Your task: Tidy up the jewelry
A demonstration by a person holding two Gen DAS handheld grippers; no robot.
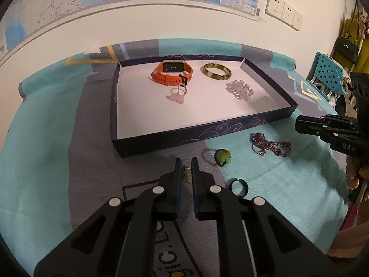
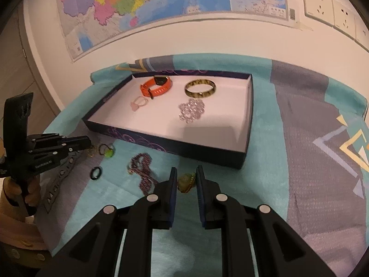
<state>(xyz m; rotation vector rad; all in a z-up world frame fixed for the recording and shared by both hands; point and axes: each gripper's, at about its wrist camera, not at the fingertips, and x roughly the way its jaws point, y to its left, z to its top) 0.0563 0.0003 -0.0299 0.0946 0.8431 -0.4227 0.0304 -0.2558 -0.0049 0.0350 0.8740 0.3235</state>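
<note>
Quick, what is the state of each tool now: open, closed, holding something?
Left tool: open, holding nothing; a gold chain lies between its fingers.
Right tool: open around a greenish pendant, not gripping it.

White wall (image 2: 184, 43) behind table; coloured map (image 2: 143, 2) mounted above. Wall sockets (image 2: 320, 7) at right. Teal-grey patterned cloth (image 2: 299, 138) covers table.

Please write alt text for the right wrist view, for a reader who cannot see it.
The right gripper is open, its jaws either side of a small greenish-brown oval brooch on a teal patterned cloth. Beyond lies a shallow dark blue tray holding an orange watch, mottled bangle and clear bead bracelet.
</note>
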